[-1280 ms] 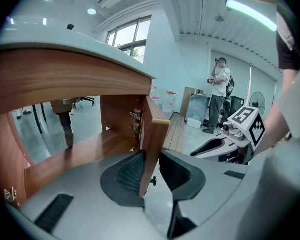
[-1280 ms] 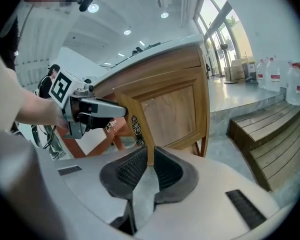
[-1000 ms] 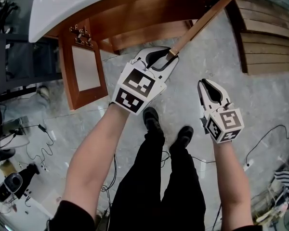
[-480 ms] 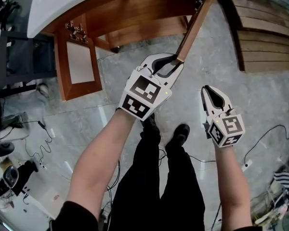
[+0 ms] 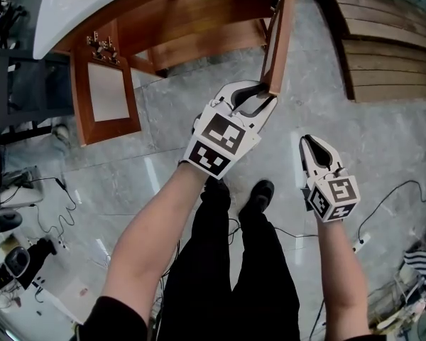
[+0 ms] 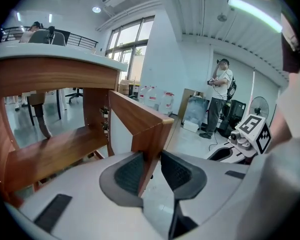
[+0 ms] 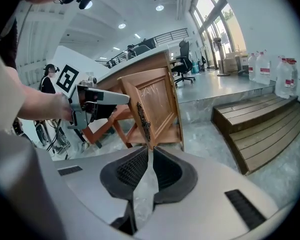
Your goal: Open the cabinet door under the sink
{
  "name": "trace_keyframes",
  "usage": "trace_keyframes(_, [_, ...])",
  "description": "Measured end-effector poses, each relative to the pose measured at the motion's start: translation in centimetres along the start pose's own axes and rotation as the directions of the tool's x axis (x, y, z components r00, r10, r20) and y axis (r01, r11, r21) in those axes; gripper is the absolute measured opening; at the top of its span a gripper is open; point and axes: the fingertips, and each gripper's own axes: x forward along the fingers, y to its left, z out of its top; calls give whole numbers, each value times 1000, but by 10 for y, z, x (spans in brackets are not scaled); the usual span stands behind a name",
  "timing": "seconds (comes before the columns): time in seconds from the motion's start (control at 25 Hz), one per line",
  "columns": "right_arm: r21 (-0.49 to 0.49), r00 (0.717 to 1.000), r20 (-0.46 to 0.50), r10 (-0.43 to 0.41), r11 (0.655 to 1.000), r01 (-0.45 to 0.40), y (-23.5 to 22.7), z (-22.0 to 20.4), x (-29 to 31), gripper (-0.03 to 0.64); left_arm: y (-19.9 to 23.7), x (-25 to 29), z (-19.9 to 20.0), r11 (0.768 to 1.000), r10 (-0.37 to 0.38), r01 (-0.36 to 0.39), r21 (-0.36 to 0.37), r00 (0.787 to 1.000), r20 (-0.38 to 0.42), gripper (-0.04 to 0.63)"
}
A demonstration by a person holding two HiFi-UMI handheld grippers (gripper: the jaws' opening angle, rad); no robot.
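Under the white sink counter (image 5: 78,6) the wooden cabinet stands with both doors swung out. The left door (image 5: 103,91) hangs wide open. My left gripper (image 5: 268,91) straddles the free edge of the right door (image 5: 279,34). In the left gripper view the door's corner (image 6: 135,119) sits between the pads with a gap on the right side. These jaws have just been opening, so the left gripper (image 6: 151,159) is open around the edge. My right gripper (image 5: 309,139) hovers over the floor to the right, jaws nearly together and empty (image 7: 150,151). The right door (image 7: 157,109) lies ahead of it.
A wooden stepped platform (image 5: 390,48) lies to the right of the cabinet. The person's legs and shoes (image 5: 259,194) stand below the grippers. Cables (image 5: 57,212) and a power strip (image 5: 361,244) lie on the marble floor. Another person (image 6: 220,99) stands far off.
The right door has swung further out, from a slant to nearly straight out from the cabinet. My left gripper came back with it. The right gripper drifted back slightly.
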Motion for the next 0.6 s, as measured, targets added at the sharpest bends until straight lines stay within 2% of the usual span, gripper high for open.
trace_keyframes(0.2, [14,1000,2,-25,1000,25,-19,-1,-19,47,-24,21,8,998,-41,43,42,998,-39,121])
trace_keyframes(0.32, [22,999,22,-49,999,49,-33,8,-28,46,-41,36,23,995,-67,70,69,997,-36,106])
trace_keyframes(0.44, [42,996,46,-75,996,73,-43,23,-43,46,-51,33,39,997,-68,69,44,997,-30,106])
trace_keyframes(0.6, [64,995,72,-66,996,61,-30,63,-76,46,-57,-9,68,999,-24,23,-38,1000,-18,101])
